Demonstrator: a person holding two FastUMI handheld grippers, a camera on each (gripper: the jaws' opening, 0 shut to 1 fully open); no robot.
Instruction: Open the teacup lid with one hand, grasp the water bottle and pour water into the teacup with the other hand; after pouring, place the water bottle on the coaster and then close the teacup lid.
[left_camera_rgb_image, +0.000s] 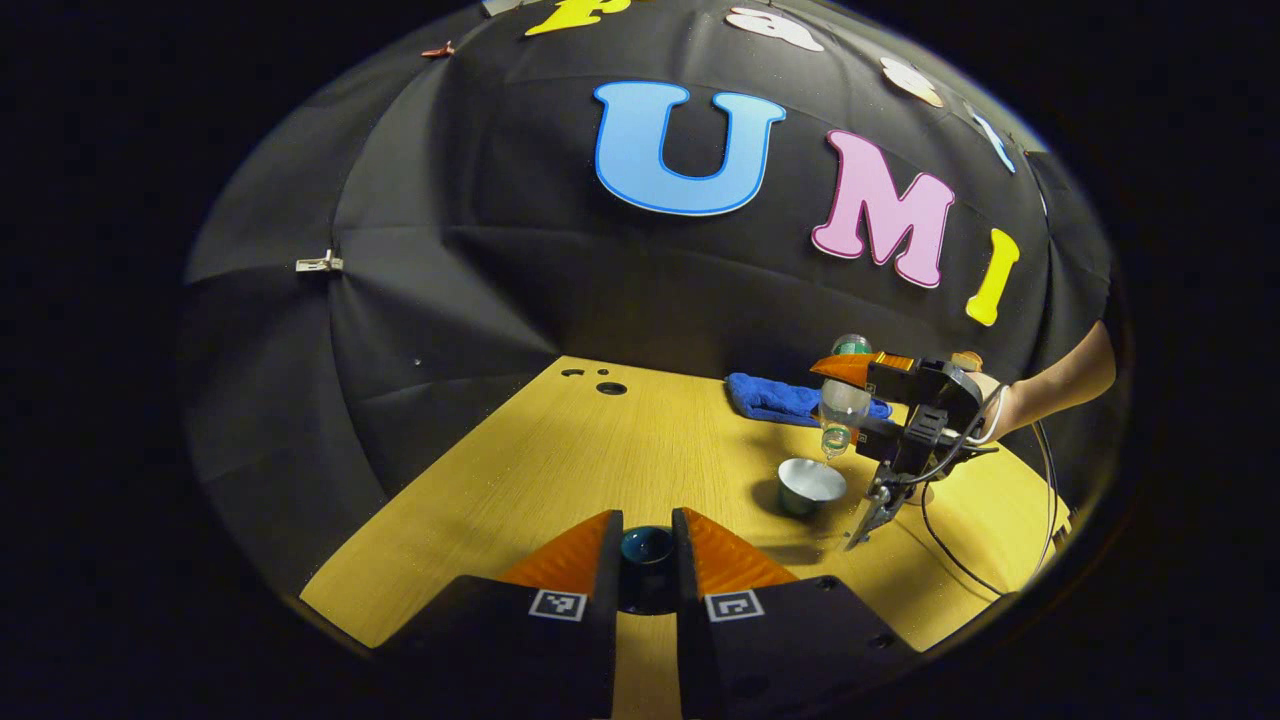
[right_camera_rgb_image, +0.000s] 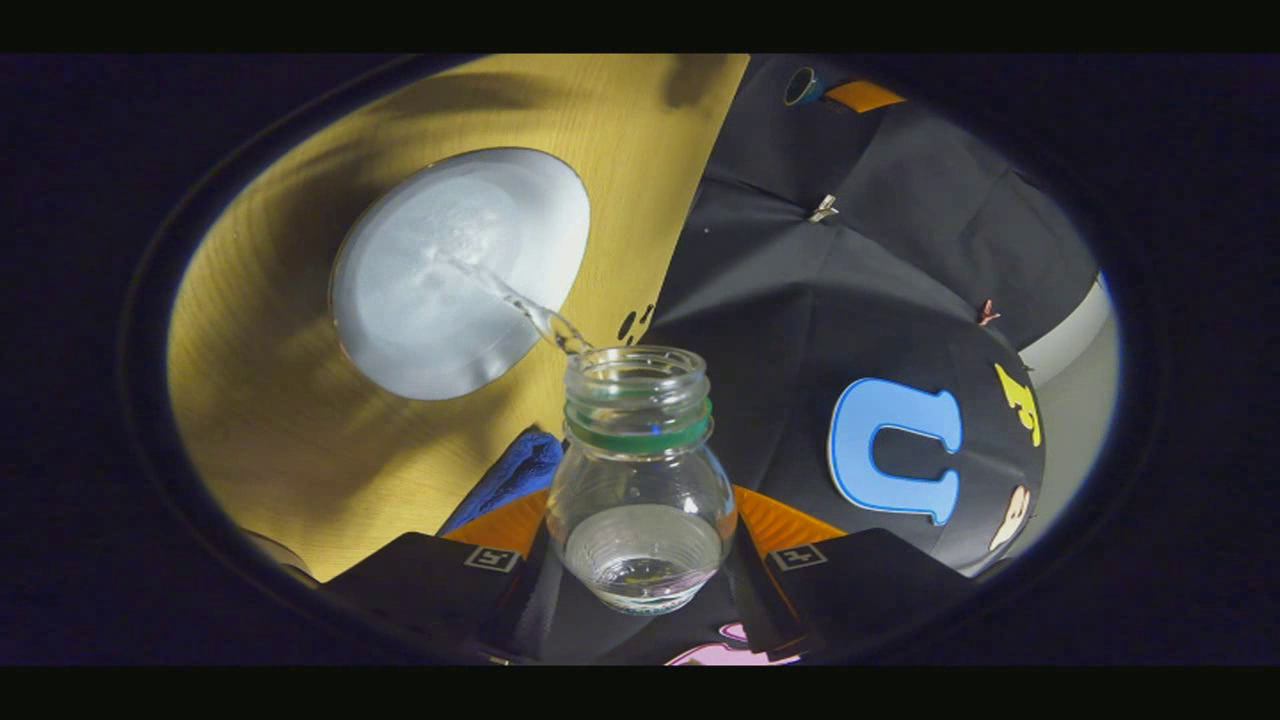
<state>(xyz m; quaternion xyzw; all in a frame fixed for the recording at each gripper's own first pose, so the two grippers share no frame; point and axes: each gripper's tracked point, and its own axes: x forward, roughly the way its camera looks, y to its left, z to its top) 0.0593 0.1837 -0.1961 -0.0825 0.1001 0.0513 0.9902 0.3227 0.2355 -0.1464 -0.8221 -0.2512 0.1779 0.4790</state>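
Right gripper view: the right hand-held gripper (right_camera_rgb_image: 640, 560) clamps the water bottle (right_camera_rgb_image: 640, 480) between both fingers, neck tipped over the open teacup (right_camera_rgb_image: 460, 275) on the counter (right_camera_rgb_image: 270, 420) so the stream lands inside. Left gripper view: the left hand-held gripper (left_camera_rgb_image: 647, 560) pinches the dark lid (left_camera_rgb_image: 647, 548), held aside, clear of the pour, near the blue cloth (left_camera_rgb_image: 780, 398).

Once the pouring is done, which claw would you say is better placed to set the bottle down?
Right: the right claw is shut on the tilted bottle pouring into the cup. The left claw holds the lid.
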